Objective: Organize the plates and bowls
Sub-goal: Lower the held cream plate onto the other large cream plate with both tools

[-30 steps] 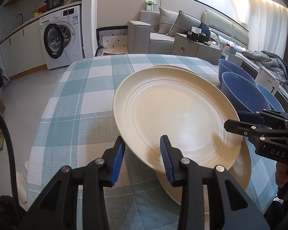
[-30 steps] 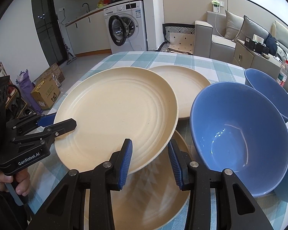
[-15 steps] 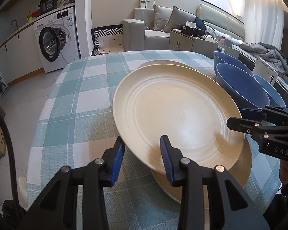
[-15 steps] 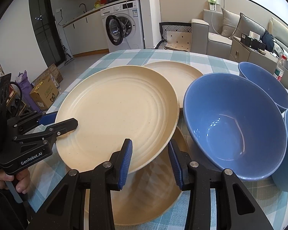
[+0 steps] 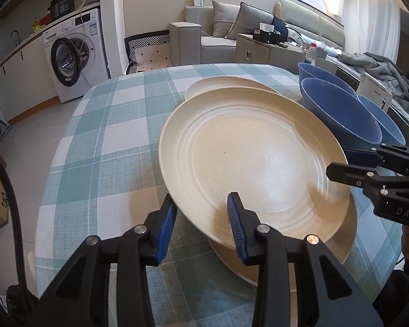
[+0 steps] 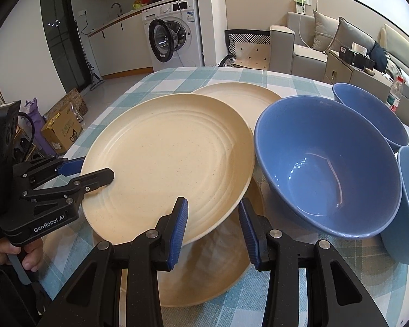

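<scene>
Cream top plate (image 5: 248, 158) is gripped at its rim by both the left gripper (image 5: 201, 223) and the right gripper (image 6: 212, 226), and is held tilted just above a second plate (image 6: 204, 272). Stacking is judged under way; next, it should be levelled, lowered and released. A third plate (image 6: 240, 98) and blue bowls (image 6: 327, 171) are set on the checked tablecloth (image 5: 109, 136); a washing machine (image 5: 73, 54) and sofa (image 5: 204, 41) are seen behind.
</scene>
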`<state>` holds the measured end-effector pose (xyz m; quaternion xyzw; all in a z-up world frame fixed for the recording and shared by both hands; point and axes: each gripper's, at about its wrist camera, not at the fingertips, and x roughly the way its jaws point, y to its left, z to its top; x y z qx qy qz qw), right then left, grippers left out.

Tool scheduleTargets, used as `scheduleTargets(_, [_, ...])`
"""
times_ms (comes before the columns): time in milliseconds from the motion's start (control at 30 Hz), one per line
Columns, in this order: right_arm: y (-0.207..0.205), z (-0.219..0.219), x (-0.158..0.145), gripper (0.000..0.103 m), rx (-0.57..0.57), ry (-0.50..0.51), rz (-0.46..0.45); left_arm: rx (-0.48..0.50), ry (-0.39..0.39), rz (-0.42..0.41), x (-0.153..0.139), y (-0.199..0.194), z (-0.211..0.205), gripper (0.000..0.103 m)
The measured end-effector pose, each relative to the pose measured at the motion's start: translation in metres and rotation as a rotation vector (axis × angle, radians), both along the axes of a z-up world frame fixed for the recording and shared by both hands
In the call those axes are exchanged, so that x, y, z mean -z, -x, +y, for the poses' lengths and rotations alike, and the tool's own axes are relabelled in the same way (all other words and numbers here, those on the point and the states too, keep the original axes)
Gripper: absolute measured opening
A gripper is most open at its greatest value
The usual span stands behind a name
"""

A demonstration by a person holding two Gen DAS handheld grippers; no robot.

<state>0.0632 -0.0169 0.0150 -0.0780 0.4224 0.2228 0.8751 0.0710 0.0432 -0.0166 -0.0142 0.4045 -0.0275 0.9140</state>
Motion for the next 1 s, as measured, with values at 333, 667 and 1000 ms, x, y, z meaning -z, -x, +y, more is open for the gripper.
scheduleTargets(333, [0.007,-0.005,0.002,0.040,0.011,0.005,0.013,0.025,-0.021,0.014,0.000,0.002,-0.008,0.037])
scheduleTargets(667, [0.008,-0.005,0.003,0.040,0.006,0.003,0.018,0.039,-0.014,0.043,0.010,0.012,-0.011,0.039])
scheduleTargets(1000, [0.014,-0.013,0.005,0.040,0.022,-0.001,0.021,0.061,-0.032,0.049,0.007,0.015,-0.018,0.039])
